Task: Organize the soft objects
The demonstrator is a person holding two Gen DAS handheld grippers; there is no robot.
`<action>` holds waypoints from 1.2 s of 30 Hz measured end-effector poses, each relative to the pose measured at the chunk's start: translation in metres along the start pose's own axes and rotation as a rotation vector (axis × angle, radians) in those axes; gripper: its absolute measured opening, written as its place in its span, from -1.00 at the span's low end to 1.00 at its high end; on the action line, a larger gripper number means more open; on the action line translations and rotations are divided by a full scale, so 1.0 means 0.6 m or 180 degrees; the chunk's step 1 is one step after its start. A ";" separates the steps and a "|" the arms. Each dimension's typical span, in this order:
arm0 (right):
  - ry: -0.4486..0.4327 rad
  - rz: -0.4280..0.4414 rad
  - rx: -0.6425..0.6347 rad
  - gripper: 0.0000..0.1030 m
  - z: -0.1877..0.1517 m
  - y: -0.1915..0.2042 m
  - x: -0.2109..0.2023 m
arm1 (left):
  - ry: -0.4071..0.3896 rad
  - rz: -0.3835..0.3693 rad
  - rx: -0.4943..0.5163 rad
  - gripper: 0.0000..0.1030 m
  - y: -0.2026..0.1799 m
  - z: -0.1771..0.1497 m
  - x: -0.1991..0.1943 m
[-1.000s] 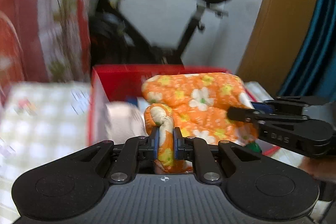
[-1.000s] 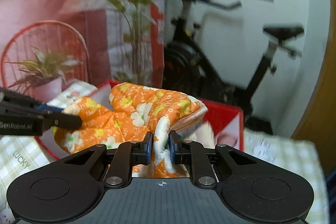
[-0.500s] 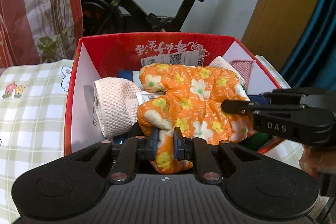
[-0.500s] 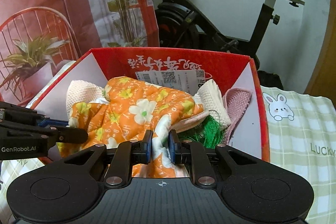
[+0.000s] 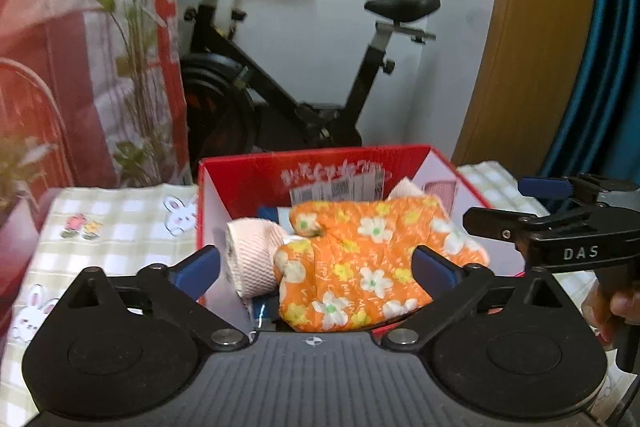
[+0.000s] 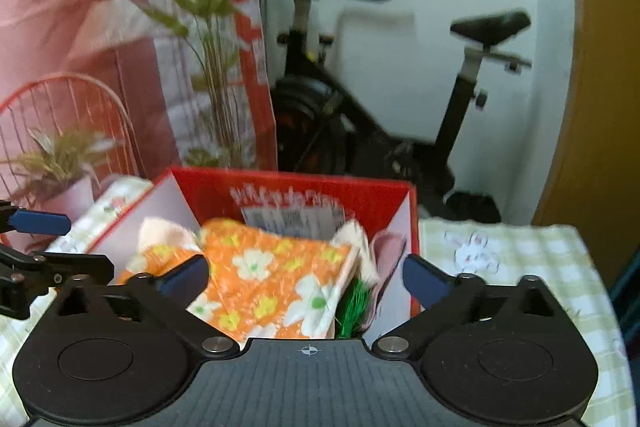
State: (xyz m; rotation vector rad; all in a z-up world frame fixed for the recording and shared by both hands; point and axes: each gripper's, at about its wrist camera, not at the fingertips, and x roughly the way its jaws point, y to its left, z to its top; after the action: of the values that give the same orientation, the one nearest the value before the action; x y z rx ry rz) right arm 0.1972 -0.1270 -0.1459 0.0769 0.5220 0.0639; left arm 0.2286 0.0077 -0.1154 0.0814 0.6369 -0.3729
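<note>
Orange mitt (image 5: 372, 267) lies in red box (image 5: 320, 163) | green item (image 6: 354, 307) mostly hidden

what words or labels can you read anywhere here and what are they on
"DAS": white letters on the right gripper, seen from the left wrist view.
White script on the inner back wall of the red box: too blurred to read.
Barcode label on that wall: too blurred to read.
Nothing else legible.

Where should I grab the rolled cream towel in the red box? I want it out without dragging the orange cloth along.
Judging by its pose, grip the cream towel at its rounded left end, coming from above on the left. That end lies bare beside the box wall; the orange floral cloth overlaps its right side.
</note>
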 end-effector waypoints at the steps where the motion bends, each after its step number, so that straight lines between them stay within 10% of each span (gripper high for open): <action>1: -0.0037 0.0016 0.0014 0.99 0.004 0.001 -0.013 | -0.0036 0.0034 0.0020 1.00 -0.003 0.002 -0.012; 8: -0.0370 -0.0092 0.0064 0.99 0.026 0.026 -0.124 | -0.0345 0.0422 0.0146 1.00 -0.032 0.009 -0.115; 36: -0.0864 -0.0221 0.0165 0.99 0.039 0.082 -0.413 | -0.1129 0.0626 -0.0092 1.00 -0.077 0.024 -0.393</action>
State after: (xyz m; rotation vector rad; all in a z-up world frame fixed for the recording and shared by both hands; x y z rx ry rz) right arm -0.0073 -0.0993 0.0012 0.1160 0.2547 -0.0278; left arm 0.0453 0.0363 0.0379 0.0481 0.2801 -0.1808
